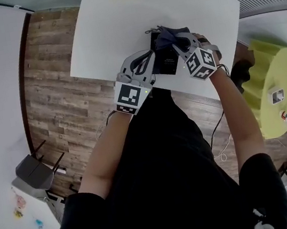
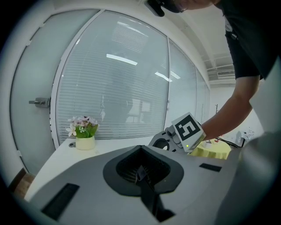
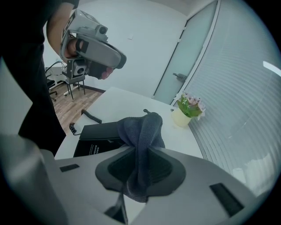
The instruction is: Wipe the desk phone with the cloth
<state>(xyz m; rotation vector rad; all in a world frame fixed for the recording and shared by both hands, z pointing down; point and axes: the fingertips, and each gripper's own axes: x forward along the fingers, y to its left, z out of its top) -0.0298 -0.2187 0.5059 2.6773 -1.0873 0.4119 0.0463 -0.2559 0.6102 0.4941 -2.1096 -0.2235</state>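
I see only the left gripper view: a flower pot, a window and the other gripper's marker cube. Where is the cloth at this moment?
Observer: The cloth is clamped in the jaws of the right gripper and bunches up beyond them.
Operator: And the phone? I do not see it.
Observer: The desk phone lies on the white table. In the head view the cloth covers its far end.
Operator: Is anything loose beside it?
Observer: A black coiled cord lies on the table next to the phone.
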